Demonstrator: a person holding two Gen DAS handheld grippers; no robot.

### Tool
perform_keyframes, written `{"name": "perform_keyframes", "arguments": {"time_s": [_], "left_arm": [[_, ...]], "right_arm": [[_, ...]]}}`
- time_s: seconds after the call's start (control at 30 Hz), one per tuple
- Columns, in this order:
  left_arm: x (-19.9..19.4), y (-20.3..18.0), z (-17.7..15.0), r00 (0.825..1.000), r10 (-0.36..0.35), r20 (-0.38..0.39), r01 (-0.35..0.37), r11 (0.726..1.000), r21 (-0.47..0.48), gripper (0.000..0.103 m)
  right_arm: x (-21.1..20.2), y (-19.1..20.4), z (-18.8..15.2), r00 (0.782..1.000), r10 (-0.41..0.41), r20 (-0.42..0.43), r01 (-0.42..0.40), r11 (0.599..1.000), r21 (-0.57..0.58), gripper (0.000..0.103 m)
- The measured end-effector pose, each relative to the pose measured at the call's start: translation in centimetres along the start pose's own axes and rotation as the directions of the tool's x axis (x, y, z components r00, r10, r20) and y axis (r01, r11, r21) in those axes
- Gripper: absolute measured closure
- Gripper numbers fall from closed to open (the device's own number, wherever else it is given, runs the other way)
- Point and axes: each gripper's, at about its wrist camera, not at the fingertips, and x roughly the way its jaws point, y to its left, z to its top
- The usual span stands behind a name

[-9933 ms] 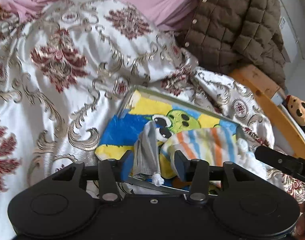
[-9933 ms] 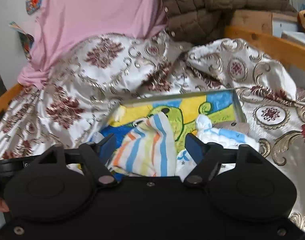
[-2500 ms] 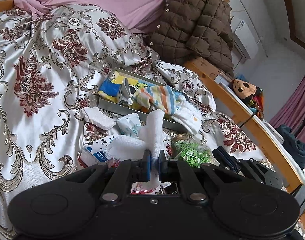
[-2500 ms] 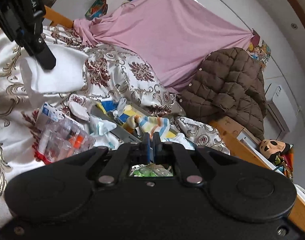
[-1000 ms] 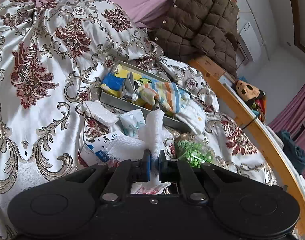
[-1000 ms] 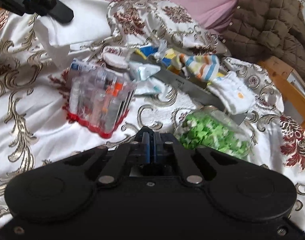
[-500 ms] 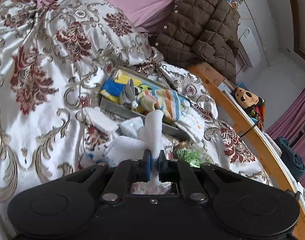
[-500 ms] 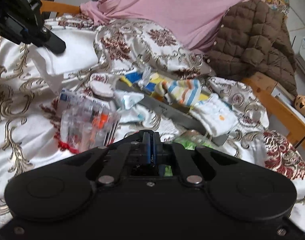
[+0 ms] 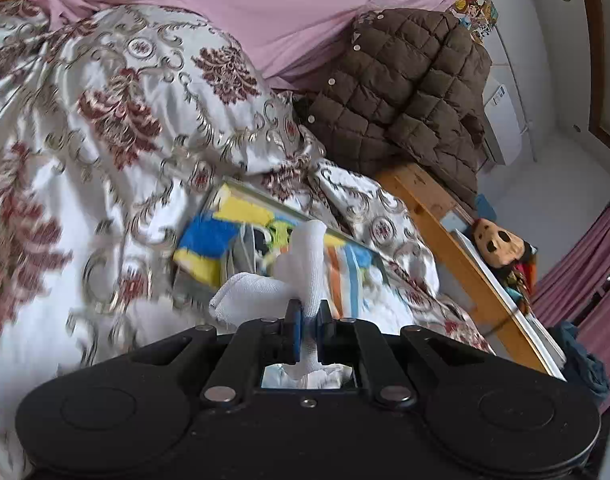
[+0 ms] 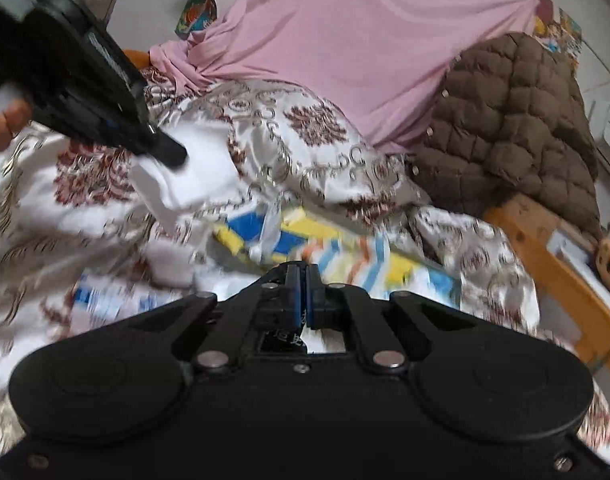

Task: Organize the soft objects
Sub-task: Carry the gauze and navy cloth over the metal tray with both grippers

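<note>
White cloth [image 9: 305,264] stood pinched between the pads of the left tool [image 9: 308,326], its loose end puffing out to the left above the bed. From the right wrist view the same left tool [image 10: 167,152] hung over the patterned bedspread [image 10: 289,140] with the cloth [image 10: 193,176] drooping from its tip, a hand [image 10: 1,124] gripping its handle at the frame edge. The right tool [image 10: 303,294] had its pads pressed together with nothing between them. Beyond both tools a shallow tray [image 9: 273,204] lay on the bedspread, holding a blue and yellow cloth [image 9: 209,248] and a striped sock [image 9: 341,276]. Behind it a brown quilted jacket [image 9: 405,92] slumped against a pink sheet [image 9: 245,4].
</note>
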Motion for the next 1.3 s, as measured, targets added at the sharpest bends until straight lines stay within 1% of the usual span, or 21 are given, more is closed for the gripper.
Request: {"name": "perform_keyframes", "arguments": {"time_s": [0.2, 0.27, 0.37, 0.47, 0.63, 0.83, 0.93, 1.07, 1.23, 1.3], "left_arm": [[4.4, -0.4, 4.0, 1.000, 0.009, 0.022, -0.010, 0.999, 0.037, 0.096], [5.8, -0.4, 5.2, 1.000, 0.009, 0.029, -0.010, 0.999, 0.038, 0.096], [7.9, 0.0, 6.5, 0.999, 0.014, 0.034, -0.015, 0.999, 0.030, 0.096], [10.0, 0.4, 7.3, 0.999, 0.020, 0.032, -0.021, 1.000, 0.019, 0.096], [12.9, 1.1, 7.3, 0.999, 0.031, 0.018, -0.031, 0.999, 0.008, 0.096], [15.6, 2.2, 5.7, 0.999, 0.039, -0.015, -0.039, 0.999, -0.030, 0.096], [16.7, 2.6, 4.5, 0.997, 0.066, -0.041, -0.067, 0.998, -0.020, 0.096], [17.8, 3.4, 3.4, 0.989, 0.121, -0.082, -0.121, 0.993, 0.000, 0.096], [19.1, 4.6, 2.9, 0.975, 0.175, -0.134, -0.177, 0.984, -0.004, 0.096], [19.4, 4.9, 2.7, 0.972, 0.184, -0.143, -0.186, 0.983, -0.004, 0.096]], "right_arm": [[5.7, -1.7, 4.8, 1.000, -0.002, 0.025, 0.003, 0.999, -0.044, 0.103], [7.8, -2.7, 5.9, 1.000, -0.011, 0.022, 0.011, 1.000, -0.024, 0.103], [10.8, -4.0, 6.8, 0.999, -0.031, 0.011, 0.031, 0.999, 0.037, 0.103], [13.8, -5.9, 6.5, 0.999, -0.045, -0.021, 0.047, 0.991, 0.123, 0.103], [16.9, -7.6, 5.4, 0.996, -0.061, -0.066, 0.076, 0.966, 0.249, 0.103], [18.4, -7.9, 3.2, 0.990, -0.071, -0.126, 0.106, 0.948, 0.299, 0.103], [19.3, -7.4, 1.8, 0.983, -0.070, -0.168, 0.118, 0.949, 0.293, 0.103], [22.0, -7.1, 0.1, 0.967, -0.052, -0.250, 0.122, 0.954, 0.274, 0.103], [24.1, -6.7, -1.2, 0.931, -0.022, -0.363, 0.120, 0.960, 0.252, 0.103], [24.8, -6.6, -1.6, 0.921, -0.011, -0.390, 0.119, 0.960, 0.253, 0.103]]}}
